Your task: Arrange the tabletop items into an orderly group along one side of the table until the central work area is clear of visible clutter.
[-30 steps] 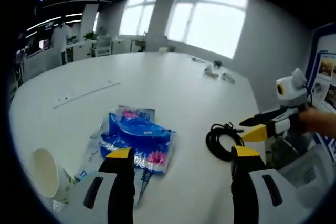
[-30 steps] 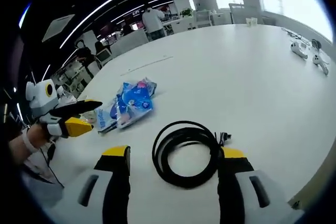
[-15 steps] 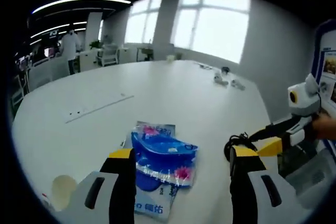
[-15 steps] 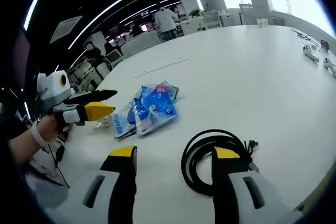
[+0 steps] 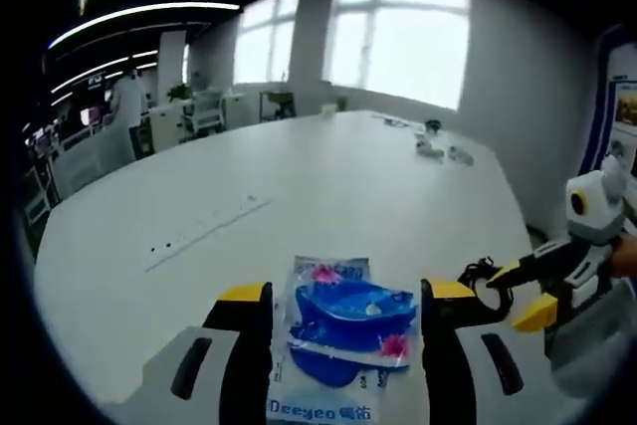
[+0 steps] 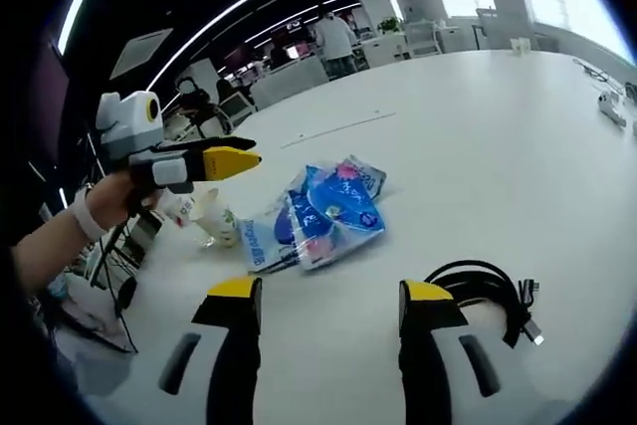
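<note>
A blue plastic package (image 5: 350,318) lies flat on the white table (image 5: 328,176), right between the jaws of my left gripper (image 5: 346,294), which is open and hangs just above it. In the right gripper view the package (image 6: 333,208) lies with a second flat pack beside a white paper cup (image 6: 213,220). A coiled black cable (image 6: 486,288) rests to the right of my right gripper (image 6: 330,291), which is open with nothing between its fingers. The left gripper (image 6: 204,160) shows at the left, held by a hand. The right gripper (image 5: 526,291) and the cable (image 5: 483,271) show at the right.
Two small white controllers (image 5: 439,149) lie at the far end of the table, also seen as the controllers (image 6: 613,106). A long thin strip (image 5: 204,232) is set in the tabletop. A person (image 6: 335,37) stands among desks in the background.
My left gripper has come in over the blue package, which now sits between its jaws. My right gripper has shifted left, so the cable lies to the right of its jaws instead of between them.
</note>
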